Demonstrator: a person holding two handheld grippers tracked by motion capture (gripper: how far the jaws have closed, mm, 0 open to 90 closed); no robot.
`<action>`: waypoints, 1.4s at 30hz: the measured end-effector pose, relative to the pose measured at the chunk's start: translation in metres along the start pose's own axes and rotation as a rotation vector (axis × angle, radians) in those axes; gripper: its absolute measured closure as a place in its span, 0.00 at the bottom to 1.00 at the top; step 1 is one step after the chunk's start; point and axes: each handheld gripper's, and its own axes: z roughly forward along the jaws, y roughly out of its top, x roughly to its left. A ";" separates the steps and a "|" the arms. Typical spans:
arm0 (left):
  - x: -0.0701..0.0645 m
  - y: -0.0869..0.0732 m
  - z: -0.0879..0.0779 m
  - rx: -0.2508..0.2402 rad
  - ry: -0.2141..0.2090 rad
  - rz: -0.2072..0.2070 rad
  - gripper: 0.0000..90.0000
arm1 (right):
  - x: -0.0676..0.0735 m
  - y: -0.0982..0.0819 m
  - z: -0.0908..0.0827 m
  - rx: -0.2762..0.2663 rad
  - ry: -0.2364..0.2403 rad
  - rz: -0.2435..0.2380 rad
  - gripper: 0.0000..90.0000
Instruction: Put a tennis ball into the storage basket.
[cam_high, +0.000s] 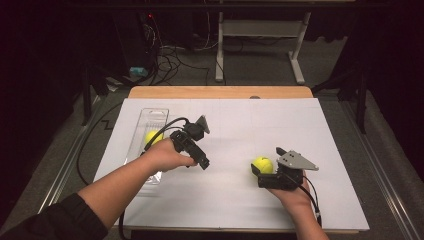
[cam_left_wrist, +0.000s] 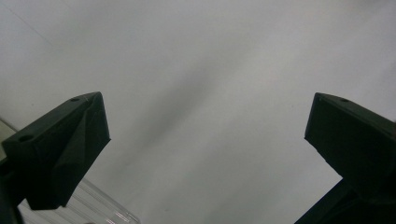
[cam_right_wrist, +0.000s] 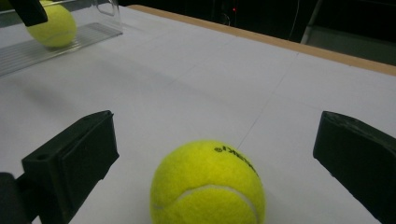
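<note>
A yellow tennis ball lies on the white paper at the right. My right gripper is open around it, a jaw on each side, neither touching. A second tennis ball rests inside a clear plastic tray at the left. My left gripper hovers just right of that tray. It stands wide open and empty over bare paper, and a corner of the tray shows by its left jaw.
White paper covers the wooden table. Beyond the far edge are table legs and cables on a grey floor. Metal rails run along both sides of the table.
</note>
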 end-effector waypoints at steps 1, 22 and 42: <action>0.000 0.000 0.000 0.000 0.000 0.002 0.01 | 0.000 -0.001 0.001 0.007 0.001 0.000 0.00; -0.001 -0.002 -0.002 0.005 0.000 0.005 0.01 | 0.001 -0.013 0.006 0.110 0.005 0.002 0.00; 0.000 -0.003 -0.002 0.006 0.001 0.005 0.01 | -0.003 -0.019 0.013 0.209 0.021 0.044 0.14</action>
